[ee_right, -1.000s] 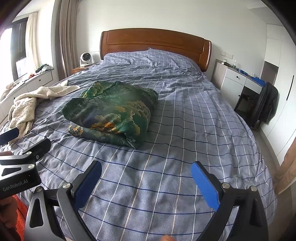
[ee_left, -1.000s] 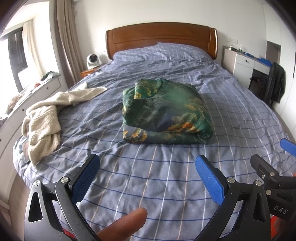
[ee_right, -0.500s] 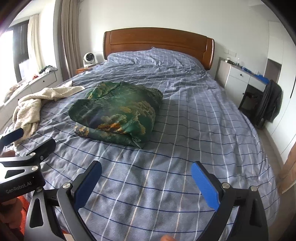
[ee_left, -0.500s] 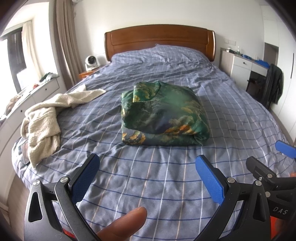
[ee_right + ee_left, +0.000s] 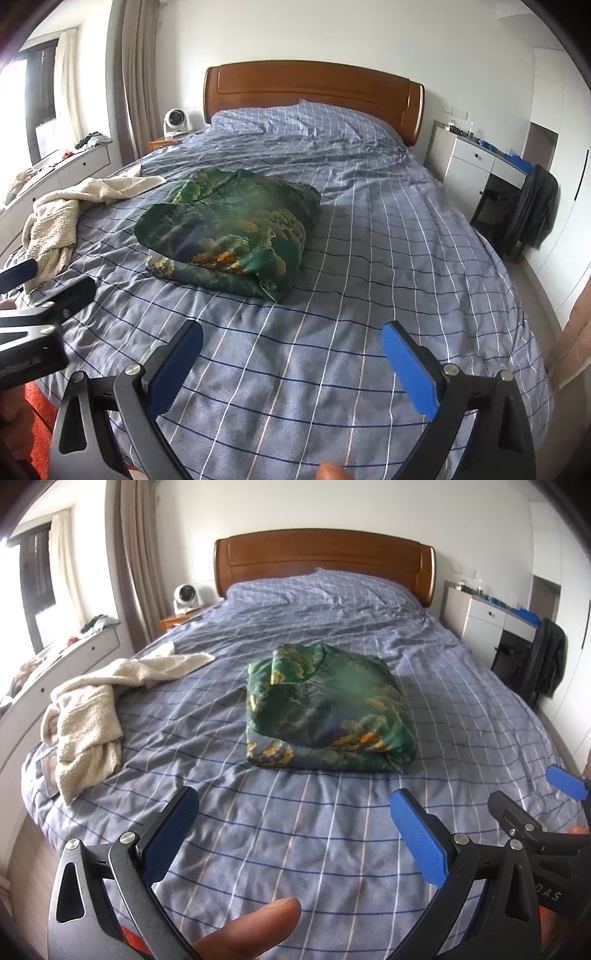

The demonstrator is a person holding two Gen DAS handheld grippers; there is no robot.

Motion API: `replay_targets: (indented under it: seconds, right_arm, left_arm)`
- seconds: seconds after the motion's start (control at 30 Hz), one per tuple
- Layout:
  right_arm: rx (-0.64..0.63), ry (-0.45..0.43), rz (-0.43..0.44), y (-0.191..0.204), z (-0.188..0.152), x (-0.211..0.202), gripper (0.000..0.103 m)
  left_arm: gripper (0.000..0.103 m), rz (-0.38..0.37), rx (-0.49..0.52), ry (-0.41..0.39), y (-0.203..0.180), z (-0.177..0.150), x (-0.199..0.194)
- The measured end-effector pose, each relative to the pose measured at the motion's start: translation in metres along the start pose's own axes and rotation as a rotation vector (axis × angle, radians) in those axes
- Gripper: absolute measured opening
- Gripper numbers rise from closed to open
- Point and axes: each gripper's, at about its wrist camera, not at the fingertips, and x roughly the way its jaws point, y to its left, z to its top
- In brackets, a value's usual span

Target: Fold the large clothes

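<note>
A green patterned garment lies folded in a thick bundle on the middle of the bed; it also shows in the right wrist view. My left gripper is open and empty, held above the bed's foot end, well short of the bundle. My right gripper is open and empty too, to the right of the left one and also short of the bundle. Each gripper shows at the edge of the other's view.
The bed has a blue checked cover and a wooden headboard. A cream towel-like garment lies crumpled at the bed's left edge. A white desk and a chair with a dark jacket stand on the right. A windowsill cabinet runs along the left.
Both grippers have drawn back and lifted slightly from the bed, so the folded bundle sits a little farther away. Both stay open and empty.
</note>
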Motion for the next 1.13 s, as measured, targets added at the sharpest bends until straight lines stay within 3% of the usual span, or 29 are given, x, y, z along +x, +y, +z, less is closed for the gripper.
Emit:
replay_targets:
  seconds: [0.3, 0.97, 1.13]
  right_arm:
    - [0.03, 0.007, 0.012, -0.001, 0.007, -0.003, 0.099]
    - [0.008, 0.0, -0.01, 0.006, 0.0, -0.012, 0.099]
    - [0.015, 0.003, -0.014, 0.003, 0.0, -0.011, 0.099]
  left_arm:
    - [0.103, 0.033, 0.011, -0.017, 0.001, 0.005, -0.003]
    - [0.103, 0.012, 0.03, -0.009, -0.008, 0.005, -0.002]
    - [0.103, 0.04, 0.055, -0.048, -0.01, 0.004, -0.007]
